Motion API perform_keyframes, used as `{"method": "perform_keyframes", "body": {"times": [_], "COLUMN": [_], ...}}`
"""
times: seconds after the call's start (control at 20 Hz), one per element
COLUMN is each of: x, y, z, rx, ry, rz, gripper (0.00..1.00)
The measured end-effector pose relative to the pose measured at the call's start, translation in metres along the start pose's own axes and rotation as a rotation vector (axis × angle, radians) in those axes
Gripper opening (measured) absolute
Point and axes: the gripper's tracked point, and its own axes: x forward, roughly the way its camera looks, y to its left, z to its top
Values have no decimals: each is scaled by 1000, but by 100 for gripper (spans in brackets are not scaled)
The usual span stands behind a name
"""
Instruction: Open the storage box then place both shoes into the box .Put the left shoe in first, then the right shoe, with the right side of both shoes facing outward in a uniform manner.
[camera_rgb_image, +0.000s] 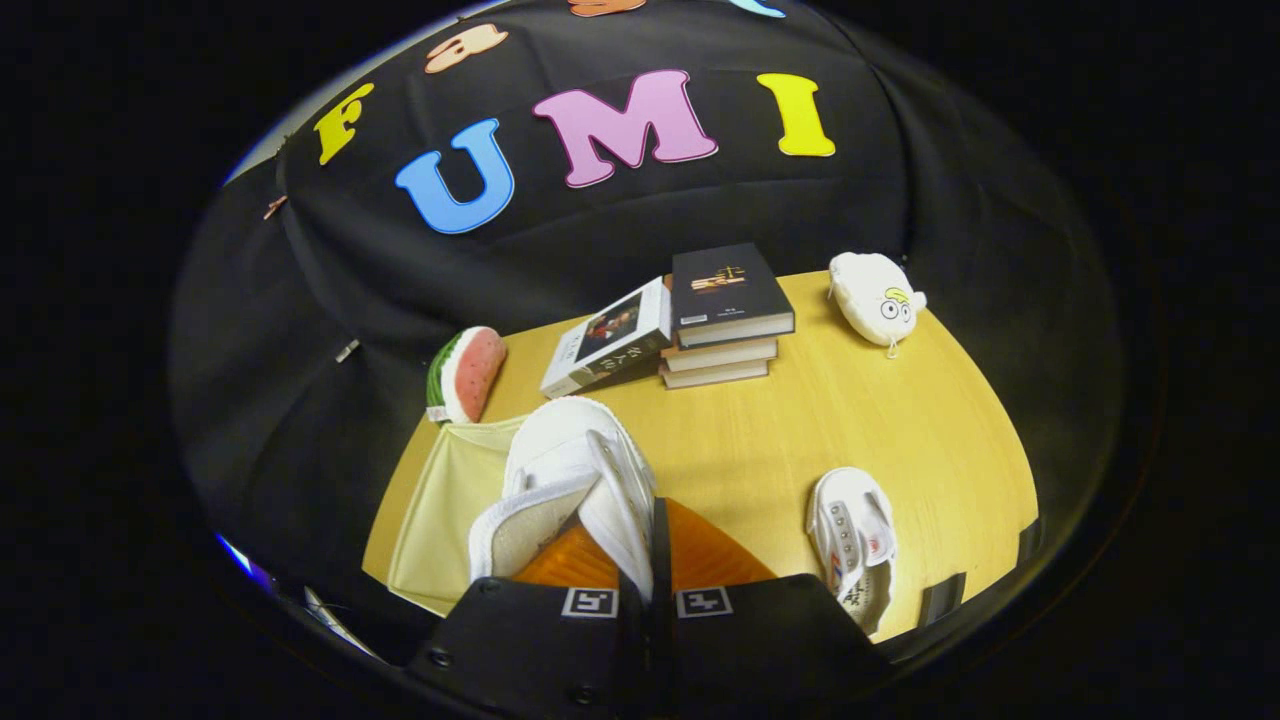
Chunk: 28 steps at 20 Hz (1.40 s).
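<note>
One white shoe (580, 480) hangs pinched between the tongs (640, 560) above the pale yellow storage box (440, 510). The other white shoe (852, 540) lies on the counter (800, 430), well apart.

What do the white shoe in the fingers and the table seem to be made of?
The white shoe gripped between the fingers looks like matte canvas with a fuzzy, towel-like lining at its opening. The yellow table looks like smooth wood or wood-look laminate: faint grain lines, slight sheen. The gripper is shut on the shoe.

Single fisheye view, carried on the gripper (640, 590)

The scene is looked along the two fingers from above, downward and forward across the wooden table (900, 420) toward the booth's black cloth wall (600, 240).
</note>
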Motion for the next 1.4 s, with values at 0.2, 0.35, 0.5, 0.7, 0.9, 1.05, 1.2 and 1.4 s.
{"method": "perform_keyframes", "body": {"times": [0.2, 0.35, 0.5, 0.7, 0.9, 1.05, 1.2, 1.4], "x": [20, 45, 74, 105, 126, 137, 132, 120], "y": [64, 89, 98, 107, 112, 127, 153, 164], "z": [-18, -43, -66, -85, -93, -98, -105, -103], "rx": [69, 124, 154, 252, 280, 262, 253, 150], "ry": [146, 252, 327, 367, 339, 318, 349, 344], "rz": [50, 2, -60, -137, -217, -176, -65, 9], "gripper": [6, 6, 6, 7, 7, 9, 40, 93]}}
